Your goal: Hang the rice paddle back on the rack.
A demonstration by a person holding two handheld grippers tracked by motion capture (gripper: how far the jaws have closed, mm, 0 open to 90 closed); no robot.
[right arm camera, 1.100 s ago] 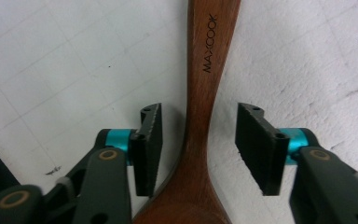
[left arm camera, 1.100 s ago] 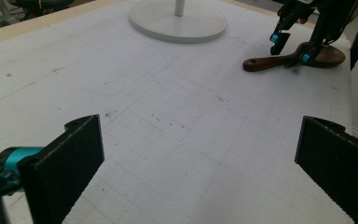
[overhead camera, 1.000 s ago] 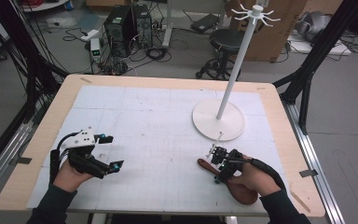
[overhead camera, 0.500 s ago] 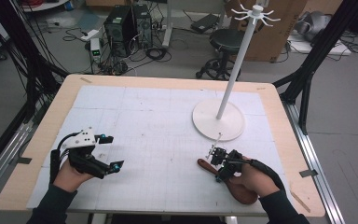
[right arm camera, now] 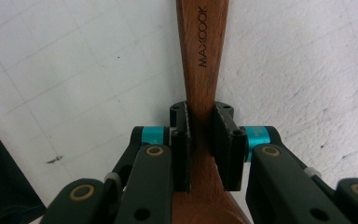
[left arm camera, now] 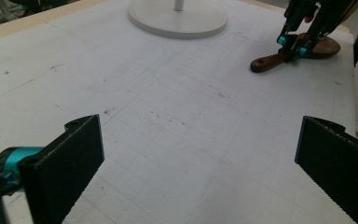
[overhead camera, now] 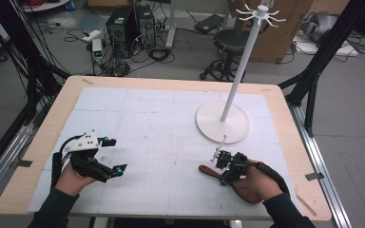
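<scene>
The right tool has just been closing, and its two black jaws now pinch the handle of a brown wooden spoon from both sides. The spoon lies flat on the white gridded tabletop, near the front edge on the person's right side, with its handle end pointing left and its wide bowl end under the right hand. In the left gripper view the spoon looks like it touches the tabletop, with the far tool clamped on it. The left tool is let go, its jaws stand wide apart with nothing between them, and it waits at the left front, well apart from the spoon. A tall white stand with a round flat base and small hooks on top is just behind the spoon. So the grab looks done, but the spoon is not lifted yet. My guess is that it goes up onto one of the hooks, so lifting and hanging are left to do.
</scene>
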